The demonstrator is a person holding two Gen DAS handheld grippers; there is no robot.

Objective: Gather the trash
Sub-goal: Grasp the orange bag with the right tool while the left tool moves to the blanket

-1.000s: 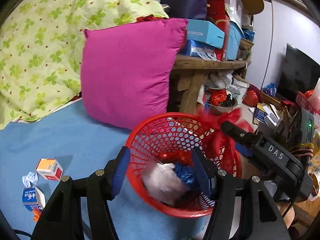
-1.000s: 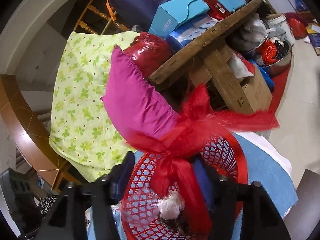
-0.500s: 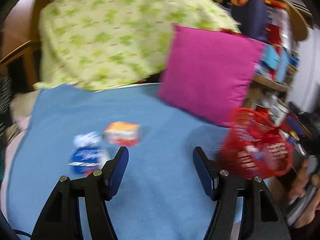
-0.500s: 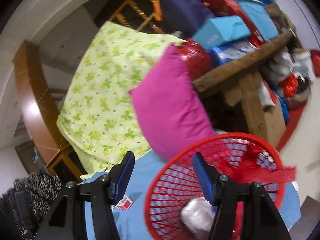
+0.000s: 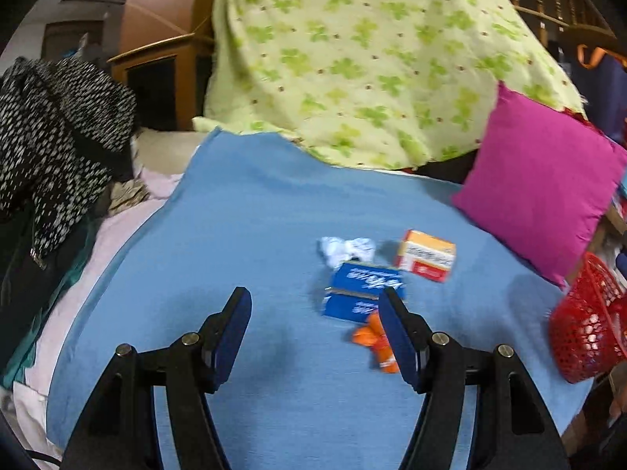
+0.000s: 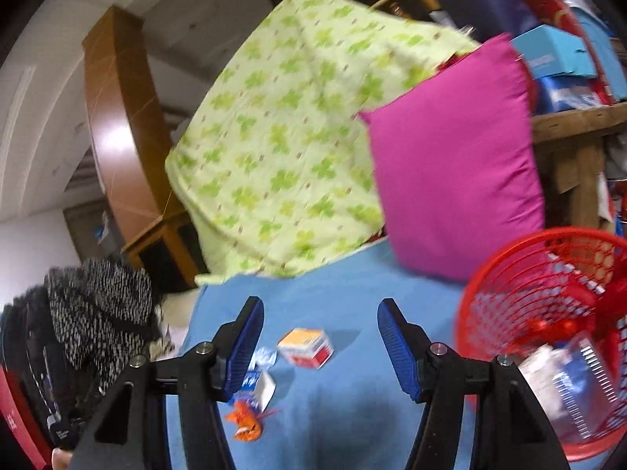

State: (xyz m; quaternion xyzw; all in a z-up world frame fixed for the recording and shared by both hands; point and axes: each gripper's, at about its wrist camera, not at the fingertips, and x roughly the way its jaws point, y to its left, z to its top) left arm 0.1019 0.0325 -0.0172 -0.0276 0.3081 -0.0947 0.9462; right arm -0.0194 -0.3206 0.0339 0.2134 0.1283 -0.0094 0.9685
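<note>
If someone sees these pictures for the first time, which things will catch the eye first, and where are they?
Probably the magenta pillow, leaning against the green clover-print quilt at the back of the blue bed cover. Next, the small cluster of trash in the middle of that cover: an orange and white box, a blue carton, crumpled white paper and an orange wrapper. The red mesh basket, already holding trash, stands at the right edge.

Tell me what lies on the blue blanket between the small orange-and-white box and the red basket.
Nothing: in the right wrist view, bare blue blanket runs from the box to the red basket.
</note>
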